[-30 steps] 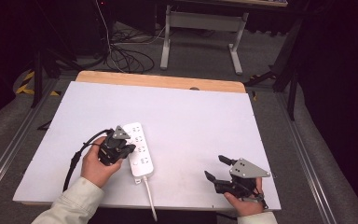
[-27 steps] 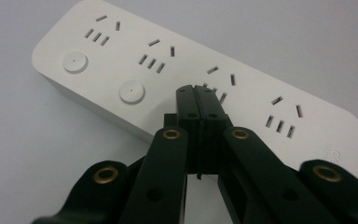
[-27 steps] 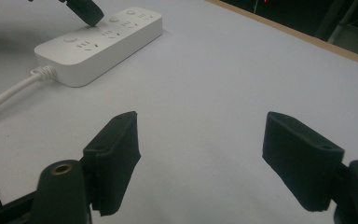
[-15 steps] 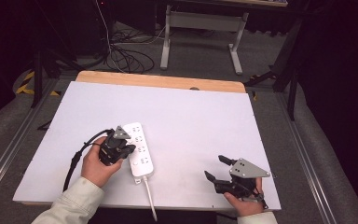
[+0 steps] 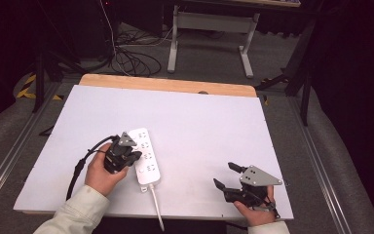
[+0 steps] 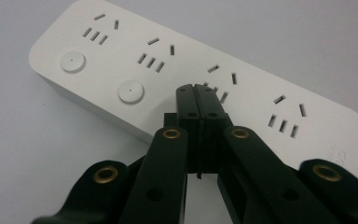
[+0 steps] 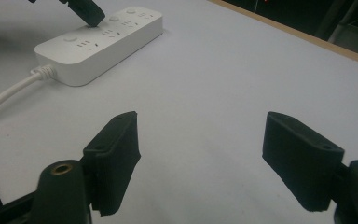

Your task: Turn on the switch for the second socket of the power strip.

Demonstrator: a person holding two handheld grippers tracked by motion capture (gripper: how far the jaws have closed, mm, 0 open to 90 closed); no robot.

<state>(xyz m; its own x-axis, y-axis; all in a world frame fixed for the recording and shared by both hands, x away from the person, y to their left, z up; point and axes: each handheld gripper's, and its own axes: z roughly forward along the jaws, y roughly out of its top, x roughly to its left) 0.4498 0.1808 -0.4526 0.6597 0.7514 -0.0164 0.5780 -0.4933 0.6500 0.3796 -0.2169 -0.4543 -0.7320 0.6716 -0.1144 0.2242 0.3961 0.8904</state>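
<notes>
A white power strip (image 5: 144, 155) with several sockets and round buttons lies on the white table (image 5: 199, 126), its cord (image 5: 156, 212) running off the near edge. My left gripper (image 5: 135, 157) is shut, nothing held, and its joined tips rest over the strip's top (image 6: 168, 60) near a socket. In the left gripper view the left gripper (image 6: 196, 89) has both jaws pressed together. From the right gripper view, the strip (image 7: 100, 39) lies far left with the left gripper's tip (image 7: 89, 16) on it. My right gripper (image 5: 226, 176) stands open at the near right, empty (image 7: 200, 144).
A wooden strip (image 5: 168, 85) edges the table's far side. Beyond it stand a metal frame's legs (image 5: 246, 53) and loose cables (image 5: 126, 58) on the floor. Metal rails (image 5: 316, 161) run along both sides of the table.
</notes>
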